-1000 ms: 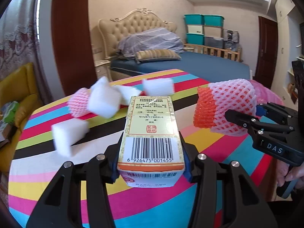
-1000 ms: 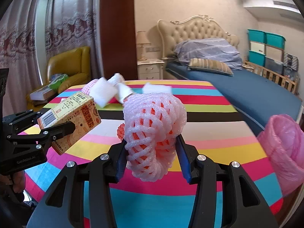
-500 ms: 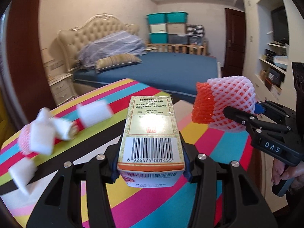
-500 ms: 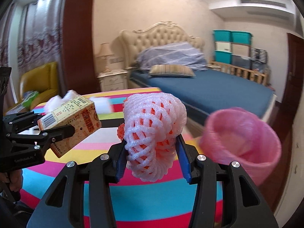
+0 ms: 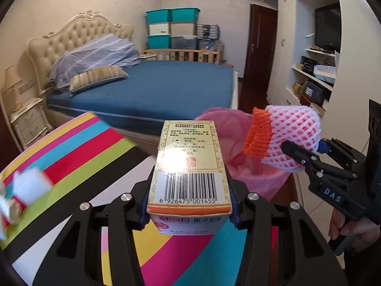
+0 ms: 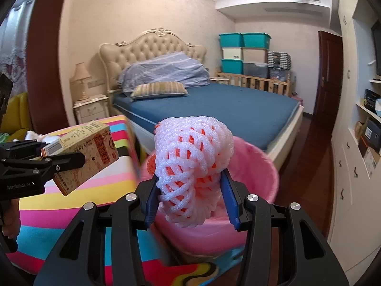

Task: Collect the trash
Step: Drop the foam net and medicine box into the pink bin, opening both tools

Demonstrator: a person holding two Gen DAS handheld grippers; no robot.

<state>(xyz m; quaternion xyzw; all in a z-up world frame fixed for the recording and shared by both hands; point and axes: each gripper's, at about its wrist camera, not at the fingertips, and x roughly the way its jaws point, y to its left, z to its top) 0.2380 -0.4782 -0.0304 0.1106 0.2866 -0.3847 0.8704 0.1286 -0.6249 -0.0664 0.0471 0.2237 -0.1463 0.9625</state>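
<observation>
Our left gripper point(image 5: 189, 200) clamps 1 medicine carton point(image 5: 190, 166); our right gripper point(image 6: 191, 190) clamps 1 foam fruit net point(image 6: 193, 166) above the pink bin point(image 6: 257, 166).

The white foam pieces point(image 5: 31, 187) left of the left gripper point(image 5: 189, 200) are smeared by blur and cut by the picture's edge. The pink bin point(image 6: 252, 166) beyond the right gripper point(image 6: 190, 190) is blurred, its inside mostly hidden behind the foam net point(image 6: 193, 164). The carton point(image 5: 190, 166) hides the bin's left side.
</observation>
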